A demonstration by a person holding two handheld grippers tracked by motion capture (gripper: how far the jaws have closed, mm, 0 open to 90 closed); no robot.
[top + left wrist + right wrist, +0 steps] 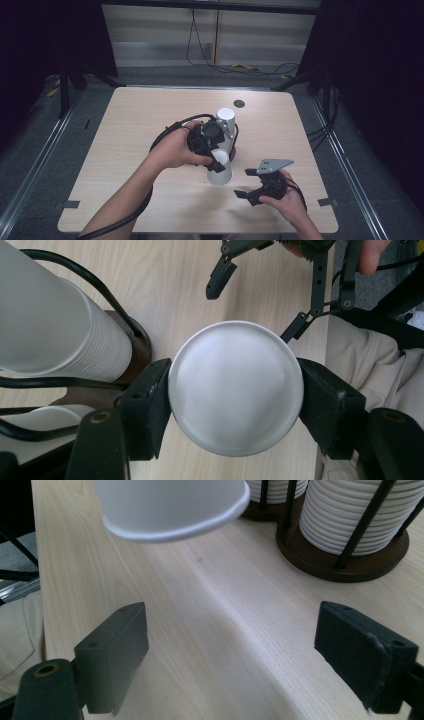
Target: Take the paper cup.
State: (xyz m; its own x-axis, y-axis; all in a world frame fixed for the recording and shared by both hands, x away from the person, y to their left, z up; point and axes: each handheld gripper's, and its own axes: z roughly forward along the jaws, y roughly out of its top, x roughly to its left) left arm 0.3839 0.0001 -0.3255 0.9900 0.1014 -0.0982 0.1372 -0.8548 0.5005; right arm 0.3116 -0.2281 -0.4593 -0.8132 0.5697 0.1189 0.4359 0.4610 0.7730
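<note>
**Left gripper holds an upside-down paper cup over the desk, right gripper waits empty**

High view: a person's L hand brings the left gripper [216, 161] in near mid-desk, its jaws pinching a single white paper cup [219, 170]. The cup is inverted, base up, rim down. In the left gripper view the round base [236, 395] sits squarely between both black pads, each pressing on its sidewall. The cup's long axis looks close to vertical, approx. in line w/ that gripper's camera.

Just behind it stands a dark wooden holder w/ black rods [345, 560] carrying stacked white paper cups [226, 119].

The right gripper [249, 183] rests nearer the person, jaws spread wide, nothing between them. From the right gripper view the cup's rim [172, 510] hangs ahead and above, clear of the pale wooden desk [130, 125]. So the cup lies forward and slightly left of the R gripper, which is the nearer free one for any handover.
</note>
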